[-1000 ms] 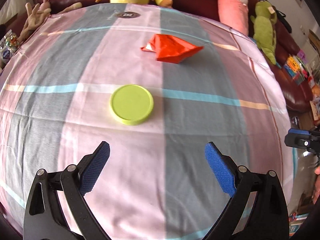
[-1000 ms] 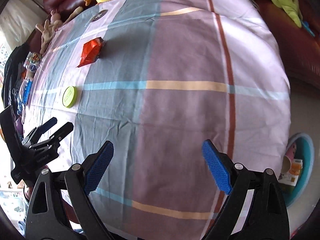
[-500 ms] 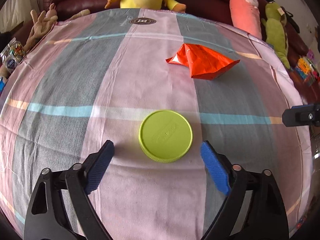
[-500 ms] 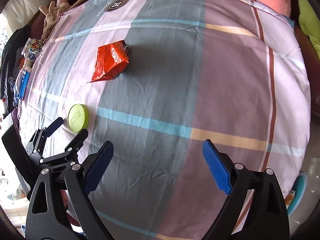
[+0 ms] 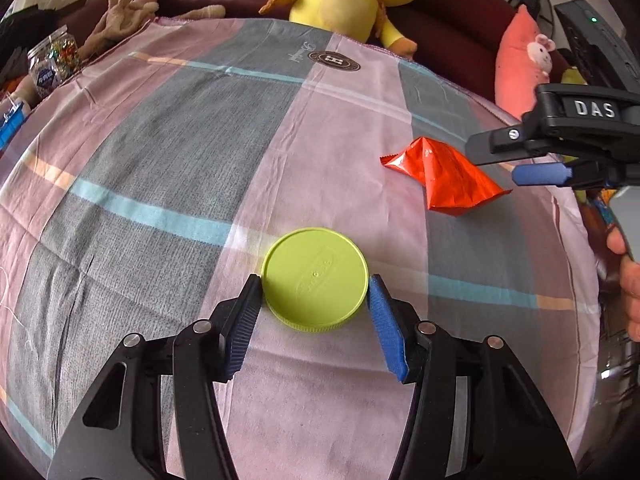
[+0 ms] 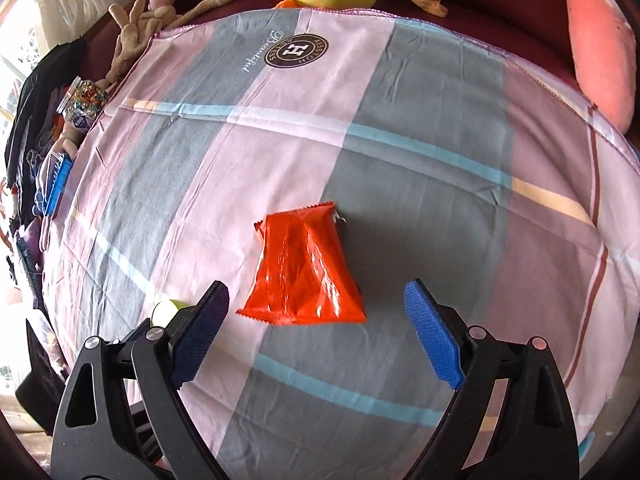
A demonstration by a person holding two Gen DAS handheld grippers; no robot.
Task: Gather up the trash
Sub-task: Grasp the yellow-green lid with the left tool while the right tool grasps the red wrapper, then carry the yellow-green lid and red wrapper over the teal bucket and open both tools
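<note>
I've brought my left claw [image 5: 315, 312] around the green lid [image 5: 315, 279] on the counter [image 5: 160, 152]; it's closing, pads just meeting the rim. My right claw [image 6: 316, 334], spread wide, now straddles the orange wrapper [image 6: 306, 272].

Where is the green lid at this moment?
In the left wrist view, the green lid lies flat on the checked cloth, between the closing jaws of the left gripper, near the red wrapper.

Both wrist views look steeply down, sharing the red wrapper [image 6: 306, 270].
</note>
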